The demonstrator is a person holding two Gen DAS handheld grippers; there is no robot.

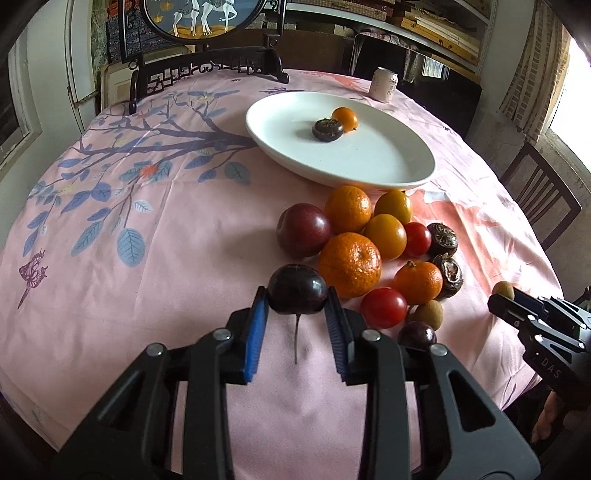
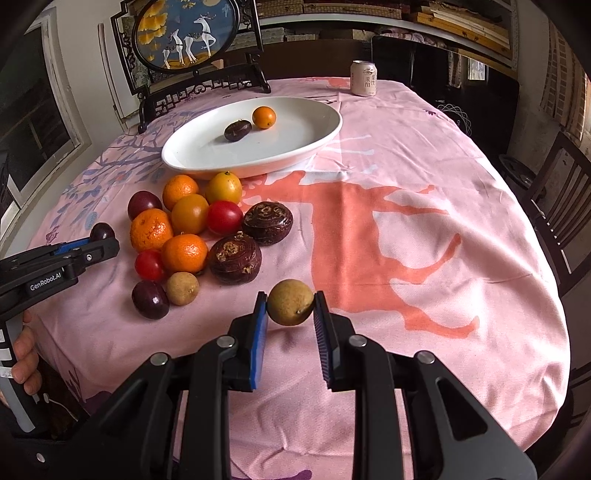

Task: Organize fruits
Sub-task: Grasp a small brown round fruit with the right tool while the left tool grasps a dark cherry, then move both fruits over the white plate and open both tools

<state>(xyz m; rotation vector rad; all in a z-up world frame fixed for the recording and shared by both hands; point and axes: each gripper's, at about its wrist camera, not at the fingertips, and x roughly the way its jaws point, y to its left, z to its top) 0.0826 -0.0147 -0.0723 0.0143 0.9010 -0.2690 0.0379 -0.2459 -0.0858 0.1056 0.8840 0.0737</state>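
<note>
- Left gripper (image 1: 297, 301) nearest in its own view: blue pads (image 1: 256, 332) clamped on a dark purple cherry (image 1: 297, 293), its thin stem hanging down between the fingers. The cherry sits at the near edge of the fruit pile.
- Right gripper (image 2: 290, 304) closed on a tan longan (image 2: 290, 302), pads pressing both its sides, held over the pink cloth to the right of the pile.
- Pile on the pink tablecloth (image 2: 406, 166), just in front of the plate: three mandarins, the largest (image 1: 350, 264) beside the held cherry; two smooth yellow-orange fruits (image 1: 385, 236); two red tomatoes (image 1: 383, 307); one large dark red round fruit (image 1: 303, 230); two brown water chestnuts (image 2: 235, 257); a second longan (image 2: 182, 288); a second dark cherry (image 2: 150, 300).
- Fruits in the pile mostly touch one another.
- White oval plate (image 2: 295, 144) behind the pile holds one small orange fruit (image 2: 264, 117) and one water chestnut (image 2: 238, 130), side by side near its middle.
- Drinks can (image 2: 363, 78) upright at the far edge of the table, well apart from the fruit.
- Framed round deer picture on a dark stand (image 2: 184, 33) behind the plate.
- Person's fingers (image 2: 24, 354) show on the left gripper's handle.
</note>
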